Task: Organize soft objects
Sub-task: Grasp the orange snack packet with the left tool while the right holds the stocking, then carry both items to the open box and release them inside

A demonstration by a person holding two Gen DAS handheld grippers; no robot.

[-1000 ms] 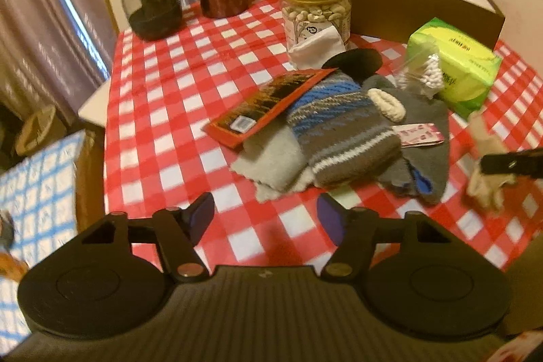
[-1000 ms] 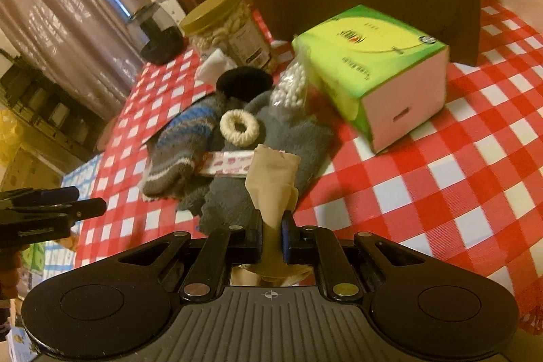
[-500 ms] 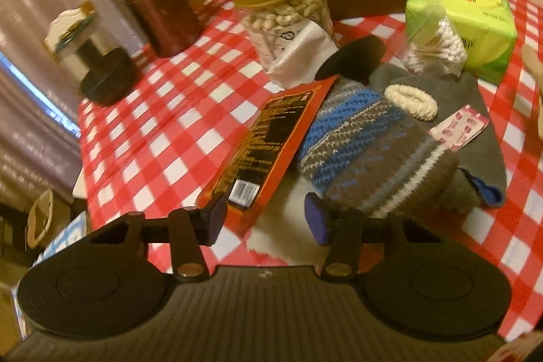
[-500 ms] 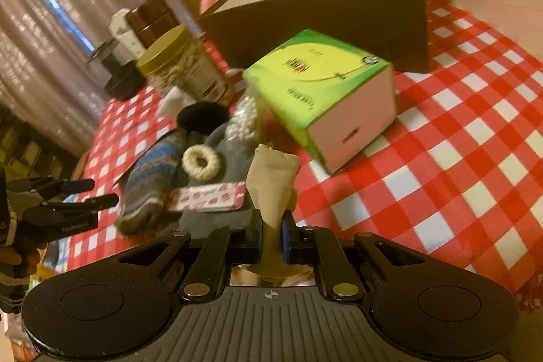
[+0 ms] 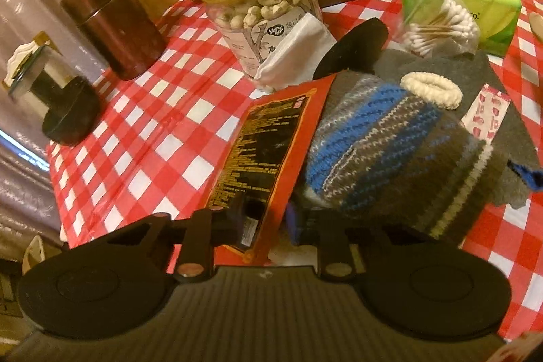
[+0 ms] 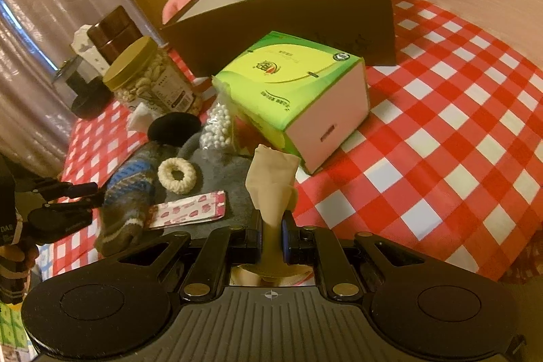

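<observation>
On the checked cloth [image 5: 163,131], straight ahead of our left gripper [image 5: 264,223], lies the heap of soft things, and the red packet [image 5: 268,151] runs lengthwise away from us, its near end between the jaws. These jaws are closing, with that end between them; motion blur keeps us from saying whether the pads press yet. The striped mitten [image 5: 390,151] sits just right of the packet, touching it, its long axis slanting toward the far left (the cuff is the near end). Our right gripper [image 6: 271,233] is clenched on a beige stocking [image 6: 271,178], which stands up from the jaws, with the brown box [image 6: 292,26] beyond the tissue box [image 6: 292,87]. We judge the left hand nearer the heap, the right nearer the box.
</observation>
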